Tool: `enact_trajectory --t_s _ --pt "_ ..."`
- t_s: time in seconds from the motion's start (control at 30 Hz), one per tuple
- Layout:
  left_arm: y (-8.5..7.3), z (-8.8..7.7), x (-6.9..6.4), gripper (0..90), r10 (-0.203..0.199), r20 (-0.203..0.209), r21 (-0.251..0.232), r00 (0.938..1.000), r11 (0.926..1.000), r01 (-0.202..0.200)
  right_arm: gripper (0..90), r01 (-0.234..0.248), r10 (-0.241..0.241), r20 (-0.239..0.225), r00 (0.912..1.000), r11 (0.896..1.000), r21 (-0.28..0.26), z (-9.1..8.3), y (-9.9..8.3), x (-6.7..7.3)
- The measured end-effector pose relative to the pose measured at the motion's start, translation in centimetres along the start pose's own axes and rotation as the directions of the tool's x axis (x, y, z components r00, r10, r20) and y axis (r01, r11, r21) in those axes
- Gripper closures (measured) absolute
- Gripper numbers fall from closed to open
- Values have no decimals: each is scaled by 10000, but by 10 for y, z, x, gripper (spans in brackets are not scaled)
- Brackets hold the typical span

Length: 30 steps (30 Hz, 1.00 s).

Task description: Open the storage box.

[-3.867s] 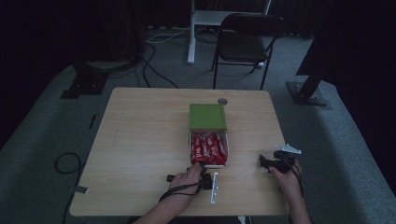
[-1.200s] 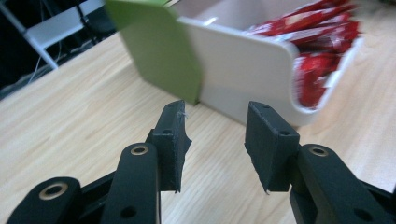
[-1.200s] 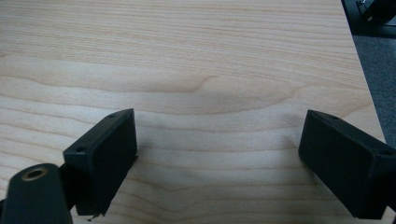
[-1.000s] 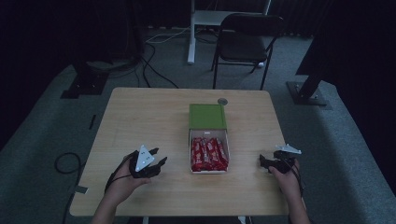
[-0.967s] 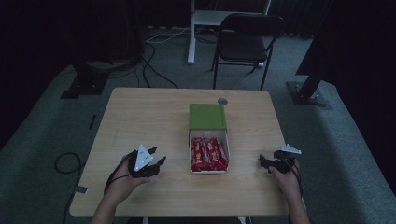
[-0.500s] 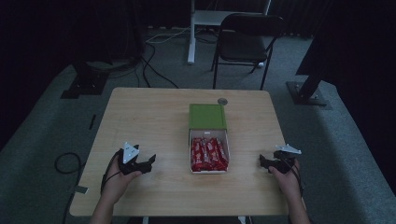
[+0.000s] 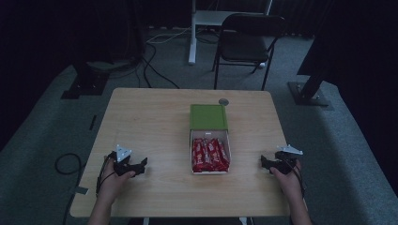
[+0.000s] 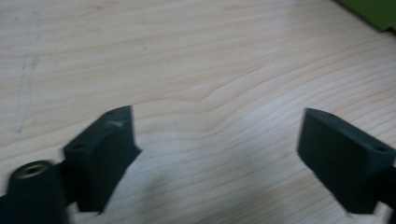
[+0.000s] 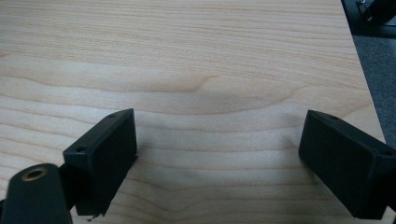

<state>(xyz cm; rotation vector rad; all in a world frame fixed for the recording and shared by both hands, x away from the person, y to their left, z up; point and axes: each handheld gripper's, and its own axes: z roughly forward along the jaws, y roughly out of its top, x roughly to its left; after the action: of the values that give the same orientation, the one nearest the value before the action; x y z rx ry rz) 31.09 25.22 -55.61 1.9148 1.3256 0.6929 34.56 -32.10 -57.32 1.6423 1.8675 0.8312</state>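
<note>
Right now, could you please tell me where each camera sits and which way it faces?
High view: above the person's side, facing forward and down on the pale wooden table; both forearms, left gripper and right gripper show.
Left gripper view: on that gripper, looking along its open black fingers at bare wood.
Right gripper view: likewise, open fingers over wood near the table's edge.
High and left gripper views share the open green cardboard box.

A pale wooden tabletop (image 7: 150, 122) carries an open box (image 7: 210, 157) of red-wrapped bars at its middle, the green lid (image 7: 209, 117) folded back toward the far edge, beside a small round grey disc (image 7: 223, 101).
</note>
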Motion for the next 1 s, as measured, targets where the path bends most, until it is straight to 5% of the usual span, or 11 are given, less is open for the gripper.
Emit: enact_trajectory --t_s 0.27,0.4,0.6,0.83,1.0 --pt "-6 4 5 90 -497 -519 569 9974 9970 526 107 0 0 4 10000 10000 1 0 0 0" --pt "-8 3 12 90 -1022 -1246 664 9869 9916 1110 107 -4 4 5 10000 10000 0 0 0 0" --pt "-9 3 20 90 -1761 -1769 840 9683 9776 1932 106 -1 1 4 10000 10000 3 0 0 0" --pt "-9 5 23 87 -2032 -2258 995 9528 9681 2300 106 1 -1 6 10000 10000 4 0 0 0" --pt "-8 6 24 86 -2120 -2374 947 9480 9662 2398 106 -3 3 4 10000 10000 4 0 0 0"
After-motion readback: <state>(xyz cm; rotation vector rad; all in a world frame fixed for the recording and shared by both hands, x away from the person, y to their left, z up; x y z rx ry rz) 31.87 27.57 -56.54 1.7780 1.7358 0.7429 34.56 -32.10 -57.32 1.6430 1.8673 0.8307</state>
